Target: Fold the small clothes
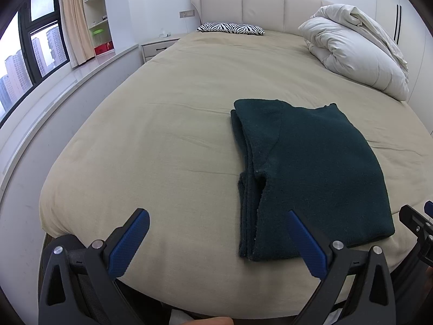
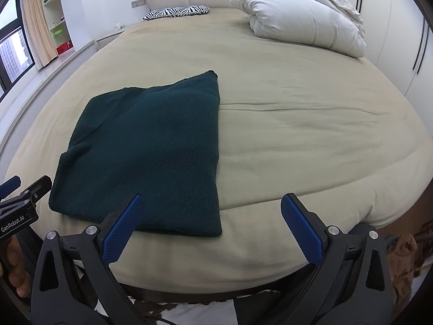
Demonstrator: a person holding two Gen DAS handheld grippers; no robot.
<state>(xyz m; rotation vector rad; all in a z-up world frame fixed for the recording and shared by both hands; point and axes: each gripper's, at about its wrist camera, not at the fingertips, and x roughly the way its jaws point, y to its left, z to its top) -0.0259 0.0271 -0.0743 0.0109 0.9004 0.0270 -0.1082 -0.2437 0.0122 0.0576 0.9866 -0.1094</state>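
Far left: a window point(image 1: 32, 54) with tower blocks outside, a beige curtain point(image 1: 74, 19), white shelves point(image 1: 94, 8) holding a red box point(image 1: 103, 48), then a long pale sill point(image 1: 81, 75) running toward a bedside table point(image 1: 159, 47). Filling the middle, a bed point(image 1: 167, 113) under a tan sheet, padded cream headboard point(image 1: 243, 5) behind, a zebra-print pillow point(image 1: 230, 28) against it.

Low in the left wrist view, the left gripper point(image 1: 217, 218), blue-padded fingers point(image 1: 130, 243) spread wide, nothing between them, hovering off the near edge of the mattress. Just right of centre, a dark green sweater point(image 1: 311, 176) lying flat on the sheet close to the near edge, folded into a rough rectangle, stacked layers showing along its left side; possibly a sleeve tucked underneath there, though the dark knit hides the detail.

In the right wrist view, same sweater point(image 2: 146, 149) sitting left of centre, the right gripper point(image 2: 211, 200) likewise splayed apart and empty, left fingertip overlapping the garment's near hem in the picture, contact not clear. Further right, bare sheet with a long crease, a bundled white duvet point(image 2: 297, 13) near the headboard, and white wardrobe doors point(image 2: 400, 40) at the far edge.
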